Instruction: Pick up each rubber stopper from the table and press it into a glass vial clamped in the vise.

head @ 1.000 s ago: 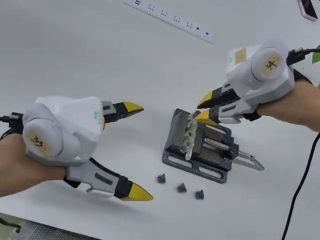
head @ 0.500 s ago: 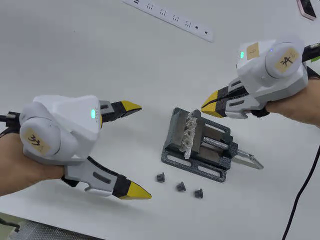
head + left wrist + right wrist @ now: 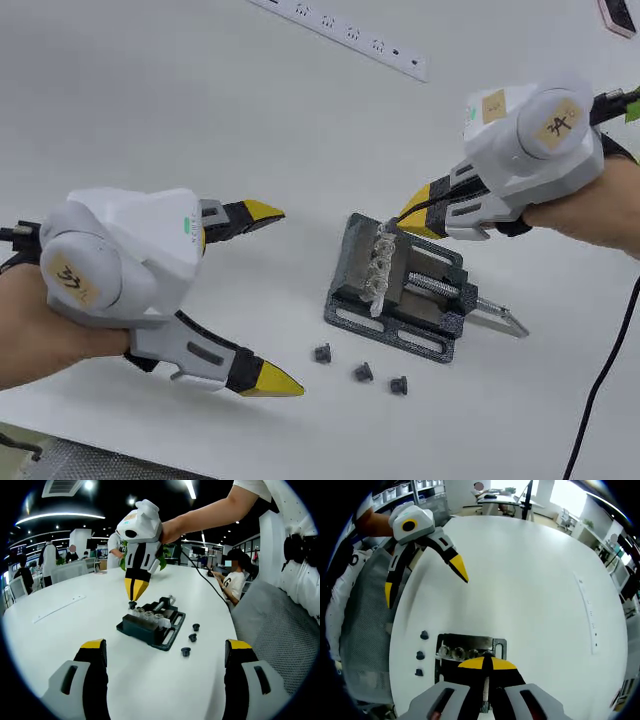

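Rubber stoppers (image 3: pixel 363 373), three small dark ones, lie loose on the white counter (image 3: pixel 200 110) just in front of the vise (image 3: pixel 350 262). A row of glass vials (image 3: pixel 379 268) stands clamped in the vise. The right tool (image 3: pixel 412 216) has its jaws pressed together, tips over the far end of that row. In the left gripper view a fourth stopper (image 3: pixel 132 604) sits just under those tips; whether it is seated in the glass cannot be told. The left tool (image 3: pixel 267 296) is spread wide and holds nothing, off to one side of the vise.

A push that lands off-centre could tip the stopper sideways or crack the glass.

Bare counter surrounds the vise. A power strip (image 3: pixel 345 38) lies well away, and a cable (image 3: pixel 600 380) trails along the right side.
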Action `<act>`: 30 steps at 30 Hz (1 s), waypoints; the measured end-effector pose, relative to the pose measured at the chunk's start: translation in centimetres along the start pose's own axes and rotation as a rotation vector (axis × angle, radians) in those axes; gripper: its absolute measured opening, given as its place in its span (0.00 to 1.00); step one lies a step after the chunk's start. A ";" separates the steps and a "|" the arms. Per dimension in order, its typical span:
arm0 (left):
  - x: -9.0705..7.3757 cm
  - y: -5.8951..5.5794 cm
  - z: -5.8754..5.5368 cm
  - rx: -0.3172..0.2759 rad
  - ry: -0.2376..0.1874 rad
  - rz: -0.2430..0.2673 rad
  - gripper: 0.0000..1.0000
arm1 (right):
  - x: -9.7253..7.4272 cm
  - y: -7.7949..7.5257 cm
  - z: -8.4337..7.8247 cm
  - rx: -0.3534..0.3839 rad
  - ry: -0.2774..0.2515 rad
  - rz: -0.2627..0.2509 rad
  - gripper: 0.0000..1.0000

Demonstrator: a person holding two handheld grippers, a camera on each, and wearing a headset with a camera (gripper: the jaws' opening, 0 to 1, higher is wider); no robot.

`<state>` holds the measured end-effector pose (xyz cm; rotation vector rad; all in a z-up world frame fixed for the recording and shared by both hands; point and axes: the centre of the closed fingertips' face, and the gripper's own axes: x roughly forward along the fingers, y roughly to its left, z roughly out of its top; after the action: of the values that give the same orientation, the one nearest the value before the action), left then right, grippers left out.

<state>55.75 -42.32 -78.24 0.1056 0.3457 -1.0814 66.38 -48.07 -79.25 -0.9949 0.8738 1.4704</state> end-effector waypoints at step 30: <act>0.1 -0.1 0.0 -0.004 -0.007 -0.004 0.98 | 0.7 -0.1 -0.3 -0.085 0.088 0.022 0.00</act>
<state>55.72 -42.41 -78.29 0.0973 0.3416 -1.0843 66.47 -48.06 -80.02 -1.1230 0.8932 1.5025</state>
